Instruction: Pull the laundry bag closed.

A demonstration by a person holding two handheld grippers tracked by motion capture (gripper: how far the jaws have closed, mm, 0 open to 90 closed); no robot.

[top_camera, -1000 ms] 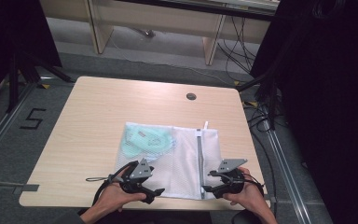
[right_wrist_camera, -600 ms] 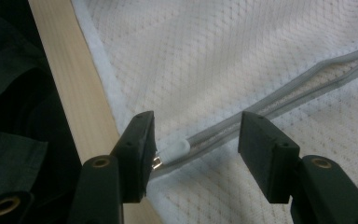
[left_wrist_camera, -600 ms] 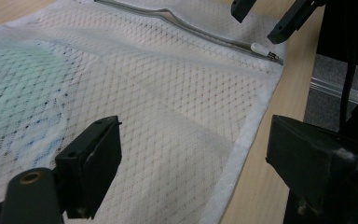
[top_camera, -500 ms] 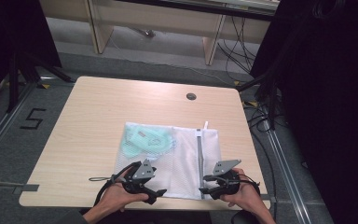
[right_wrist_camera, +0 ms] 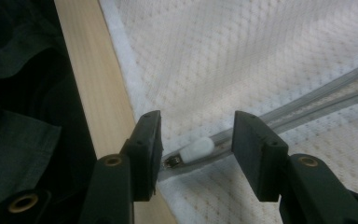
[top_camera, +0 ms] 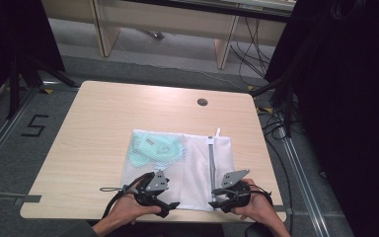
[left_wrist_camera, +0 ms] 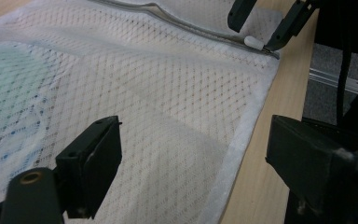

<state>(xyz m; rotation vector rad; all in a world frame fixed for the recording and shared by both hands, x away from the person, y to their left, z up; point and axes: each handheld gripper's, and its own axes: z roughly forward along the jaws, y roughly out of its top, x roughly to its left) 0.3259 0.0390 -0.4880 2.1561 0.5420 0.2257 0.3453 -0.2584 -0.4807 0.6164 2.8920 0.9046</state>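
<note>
The right tongs [right_wrist_camera: 196, 154], jaws just closing but not yet touching, straddle the white zipper pull [right_wrist_camera: 196, 150] at the mesh bag's [top_camera: 177, 168] six-o'clock edge; the left tongs [left_wrist_camera: 191, 154] hover open over it. Next: pinch and slide toward twelve.

Pale wooden table [top_camera: 103, 123] on grey floor [top_camera: 10, 148], dark curtains [top_camera: 355, 98] beside.

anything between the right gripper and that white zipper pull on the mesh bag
Nothing visible. The white zipper pull lies in the gap of the right gripper, whose jaws have just been closing and do not yet press it. It rests on the mesh bag near the table edge.
</note>
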